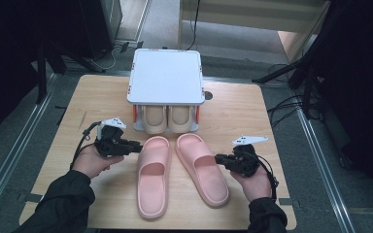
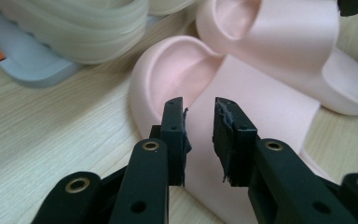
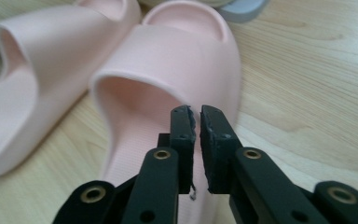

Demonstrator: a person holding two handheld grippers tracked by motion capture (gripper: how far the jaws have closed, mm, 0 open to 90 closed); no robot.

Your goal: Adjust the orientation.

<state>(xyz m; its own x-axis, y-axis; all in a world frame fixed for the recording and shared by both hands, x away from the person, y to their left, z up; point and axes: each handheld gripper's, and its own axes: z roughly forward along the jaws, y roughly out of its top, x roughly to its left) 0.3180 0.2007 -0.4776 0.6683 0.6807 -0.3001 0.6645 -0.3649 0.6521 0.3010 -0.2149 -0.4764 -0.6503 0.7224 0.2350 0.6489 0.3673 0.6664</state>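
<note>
Pink slippers [image 1: 179, 170] lay paired at six o'clock of the rack [image 1: 166, 77], toes toward it, flanked by left gripper [image 1: 135, 145], slightly parted, and right gripper [image 1: 219, 158], nearly shut, both empty, seemingly poised for lifting

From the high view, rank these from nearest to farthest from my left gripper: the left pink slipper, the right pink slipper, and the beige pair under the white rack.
1. Left pink slipper: right beside the left gripper, at its jaw tips.
2. Beige pair: farther back, under the white rack.
3. Right pink slipper: beyond the left slipper, on the right gripper's side.
Two and three are fairly close.
</note>
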